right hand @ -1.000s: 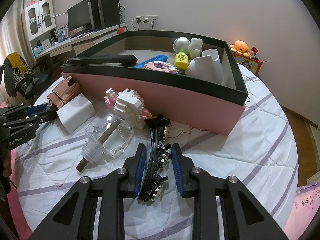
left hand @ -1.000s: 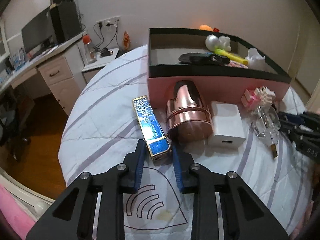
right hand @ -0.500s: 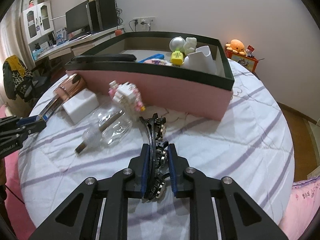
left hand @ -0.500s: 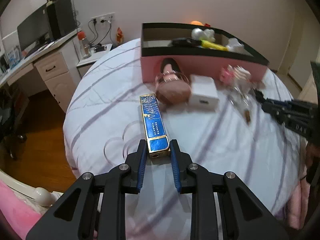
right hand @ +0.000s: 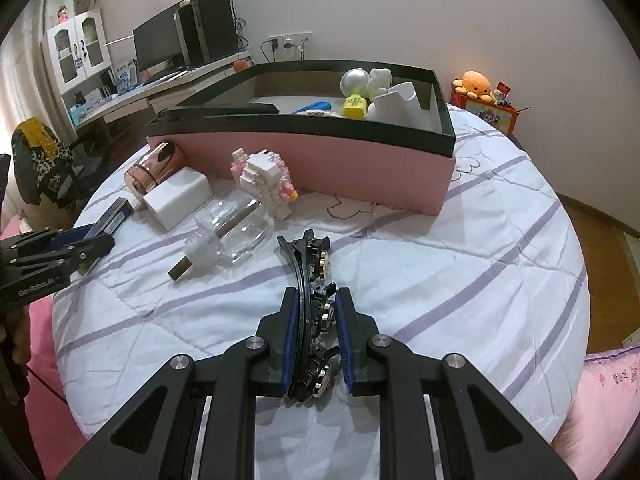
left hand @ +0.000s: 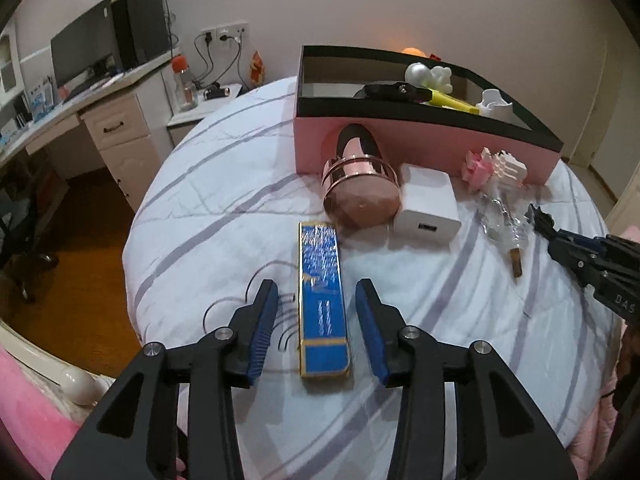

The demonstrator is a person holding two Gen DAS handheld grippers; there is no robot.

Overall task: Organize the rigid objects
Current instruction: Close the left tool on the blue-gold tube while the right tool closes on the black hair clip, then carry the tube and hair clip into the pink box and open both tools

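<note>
A long blue box with gold edges (left hand: 322, 296) lies on the round table, between the open fingers of my left gripper (left hand: 316, 328), which do not touch it. My right gripper (right hand: 317, 338) is shut on a black hair clip with metal studs (right hand: 310, 280) and holds it just above the cloth. A pink box with a black rim (right hand: 400, 168) stands at the back and holds several items. The right gripper also shows in the left wrist view (left hand: 560, 240), and the left gripper in the right wrist view (right hand: 96, 244).
In front of the pink box (left hand: 420, 148) lie a rose-gold cup (left hand: 360, 188), a white charger block (left hand: 426, 204), a pink and white brick toy (right hand: 266, 178) and a clear glass bottle (right hand: 232, 232). A desk (left hand: 112, 120) stands left of the table.
My left gripper had shut on the blue box, then opened; the box now lies free between its fingers. My right gripper closed on the hair clip.
</note>
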